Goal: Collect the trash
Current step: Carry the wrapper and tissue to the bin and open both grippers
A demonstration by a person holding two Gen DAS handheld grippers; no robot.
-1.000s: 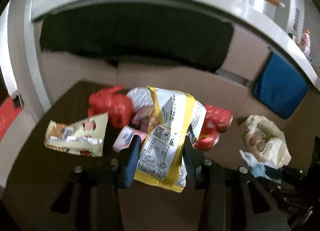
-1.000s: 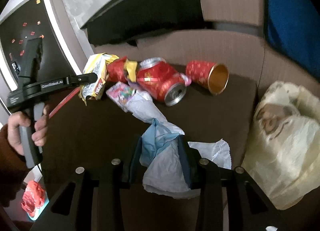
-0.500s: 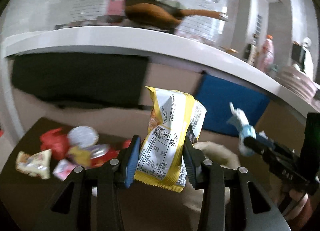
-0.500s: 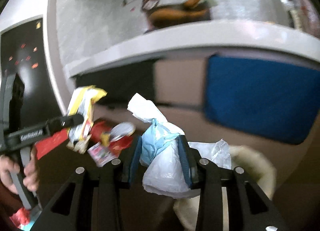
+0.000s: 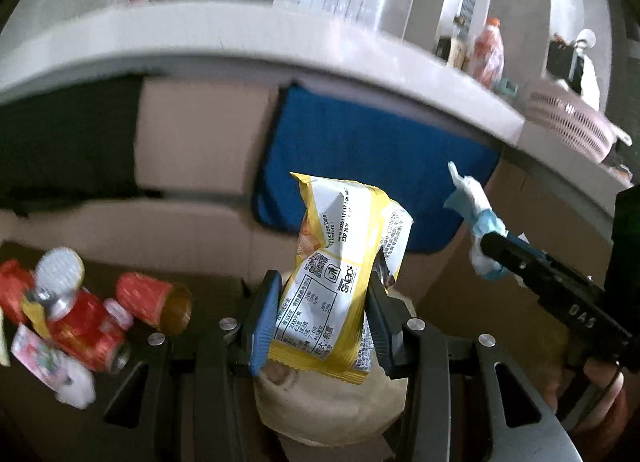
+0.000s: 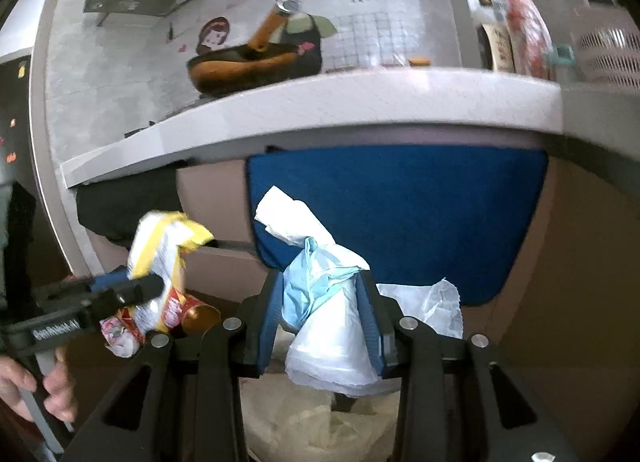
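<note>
left gripper (image 5: 320, 318) pinching the yellow snack wrapper (image 5: 340, 274), right gripper (image 6: 320, 314) clamped on crumpled tissue (image 6: 328, 318); beige trash bag (image 5: 320, 414) sits right below both; I'd centre over its mouth before letting go

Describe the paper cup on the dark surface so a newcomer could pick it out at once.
In the left wrist view, find the dark surface at lower left with its cluster of red trash. The paper cup lies on its side at the cluster's right edge. Unlike the crushed red can beside it, it shows a gold-lined open mouth.

Path to cream bag (image 5: 320, 418) below is unobstructed; cans (image 5: 88, 326) crowded at left, blue panel (image 6: 400, 213) close ahead.
</note>
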